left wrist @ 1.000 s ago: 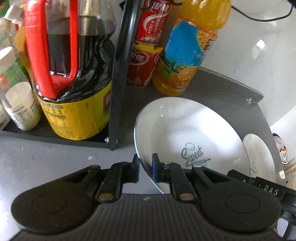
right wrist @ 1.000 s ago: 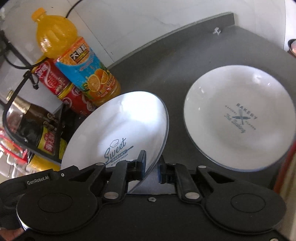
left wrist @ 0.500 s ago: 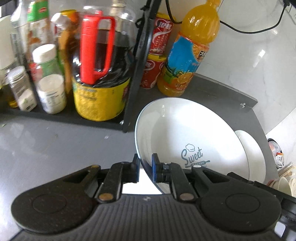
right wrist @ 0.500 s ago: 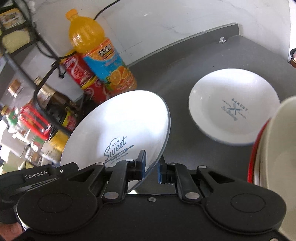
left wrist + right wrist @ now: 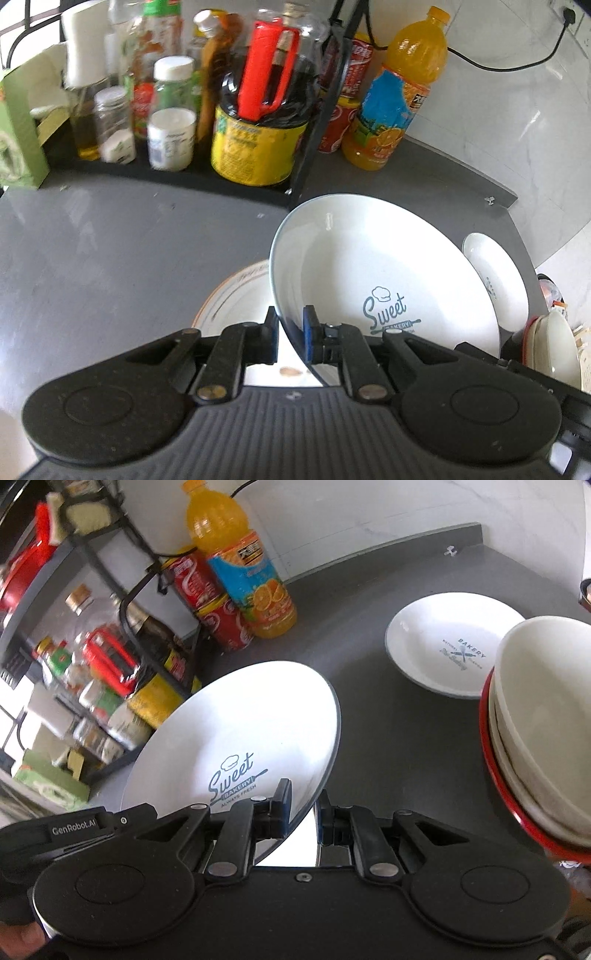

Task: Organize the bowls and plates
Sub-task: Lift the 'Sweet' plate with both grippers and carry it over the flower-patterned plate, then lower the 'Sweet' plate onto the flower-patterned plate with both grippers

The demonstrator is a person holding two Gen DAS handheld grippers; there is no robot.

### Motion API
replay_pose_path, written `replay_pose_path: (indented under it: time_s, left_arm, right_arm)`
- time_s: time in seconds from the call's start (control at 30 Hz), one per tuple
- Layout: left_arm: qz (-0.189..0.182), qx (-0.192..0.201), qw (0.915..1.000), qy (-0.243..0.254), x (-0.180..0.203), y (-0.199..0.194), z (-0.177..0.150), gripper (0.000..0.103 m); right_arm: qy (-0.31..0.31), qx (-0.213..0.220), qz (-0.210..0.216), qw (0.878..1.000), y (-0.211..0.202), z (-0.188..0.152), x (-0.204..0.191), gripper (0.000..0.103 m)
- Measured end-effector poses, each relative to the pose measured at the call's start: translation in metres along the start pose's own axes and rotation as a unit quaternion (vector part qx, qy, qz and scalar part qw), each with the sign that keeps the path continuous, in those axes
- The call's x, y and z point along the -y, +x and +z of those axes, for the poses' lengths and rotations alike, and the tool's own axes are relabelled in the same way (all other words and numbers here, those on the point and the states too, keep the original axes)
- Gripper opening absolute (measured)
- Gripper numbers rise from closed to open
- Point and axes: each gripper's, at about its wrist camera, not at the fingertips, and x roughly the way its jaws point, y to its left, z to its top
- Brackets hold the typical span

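Observation:
A white "Sweet Bakery" plate point(image 5: 369, 273) point(image 5: 236, 731) is held in the air, tilted, by both grippers. My left gripper point(image 5: 290, 336) is shut on its left rim and my right gripper point(image 5: 303, 814) is shut on its right rim. Below it, in the left wrist view, lies a gold-rimmed plate point(image 5: 236, 299), partly hidden. A second white "Bakery" plate point(image 5: 450, 642) point(image 5: 495, 280) rests on the dark counter to the right. White bowls point(image 5: 546, 716) are stacked on a red-rimmed dish at the right edge.
A black rack point(image 5: 177, 177) with sauce bottles and jars runs along the back left. An orange juice bottle point(image 5: 240, 565) and red cans point(image 5: 210, 602) stand by the white wall. A green box point(image 5: 18, 133) stands at far left. A grey counter point(image 5: 103, 251) stretches left.
Both grippers have lifted and drawn the Sweet plate back from the rack. The gold-rimmed plate and the bowl stack have come into view.

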Motion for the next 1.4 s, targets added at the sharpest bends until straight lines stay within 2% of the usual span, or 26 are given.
replay_pose_path:
  time_s: [0.57,1.13,1.4]
  left_arm:
    - [0.017,-0.019,0.9996,-0.007,-0.019,-0.023,-0.04,0.012]
    - [0.03,-0.05,0.9983,0.004,-0.023,-0.013,-0.053,0.013]
    - [0.038,-0.059,0.9974,0.017,-0.023,-0.006,-0.047,0.014]
  right_arm:
    - [-0.028,-0.014,-0.008,0.999,-0.02,-0.035,-0.009,0.012]
    - [-0.035,-0.039,-0.025,0.998,-0.014,-0.041,-0.011,0.012]
    - [-0.049,-0.047,-0.028,0.997,-0.008,-0.042,-0.015,0.012]
